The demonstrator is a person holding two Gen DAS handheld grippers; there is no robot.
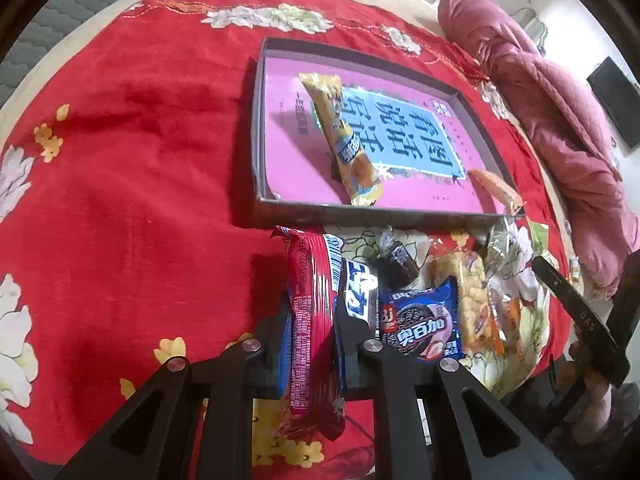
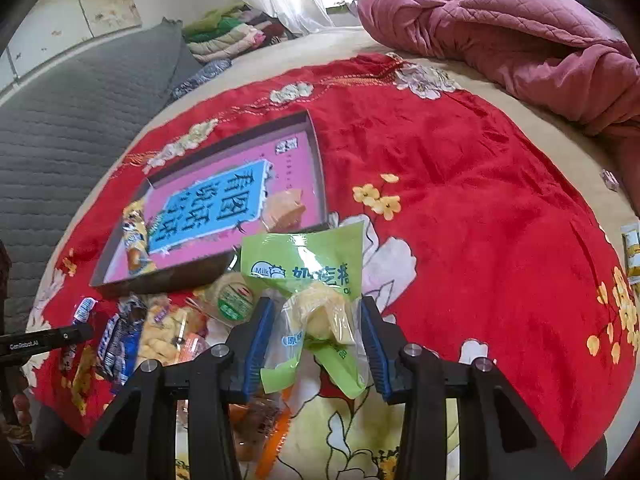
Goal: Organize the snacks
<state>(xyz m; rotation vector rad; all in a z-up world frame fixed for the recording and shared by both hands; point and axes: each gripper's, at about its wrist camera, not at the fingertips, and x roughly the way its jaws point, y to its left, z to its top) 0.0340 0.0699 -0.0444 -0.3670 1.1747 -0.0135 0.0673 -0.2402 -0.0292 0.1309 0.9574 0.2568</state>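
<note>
A shallow dark-walled box [image 1: 362,210] lies on a red flowered cloth [image 1: 140,160], its floor covered by a pink sheet with a blue panel of large printed characters. Inside it, a long yellow snack bar [image 1: 347,140] lies across the sheet, and an orange-wrapped snack [image 1: 496,186] sits in the corner at about four o'clock of the box in the left wrist view.

The left gripper [image 1: 314,316] is clenched on a red crinkled packet [image 1: 312,320], pinched flat between its blue pads (the packet stands up past the fingertips). Just at its three o'clock, loose snacks crowd the cloth in front of the box: a blue cookie pack [image 1: 422,320], a small dark wrapped cake [image 1: 394,262] and a clear bag of pale puffed pieces [image 1: 472,300].

The right wrist view alone shows the right gripper [image 2: 318,320], its pads closed on a green and clear bag [image 2: 316,280] with a pale yellow lump inside. It also shows a round green-labelled snack [image 2: 234,300] at nine o'clock of that bag, a grey quilted mattress [image 2: 80,120] at ten o'clock and folded bedding far back. A pink quilted blanket [image 2: 520,40] lies bunched at one o'clock.
</note>
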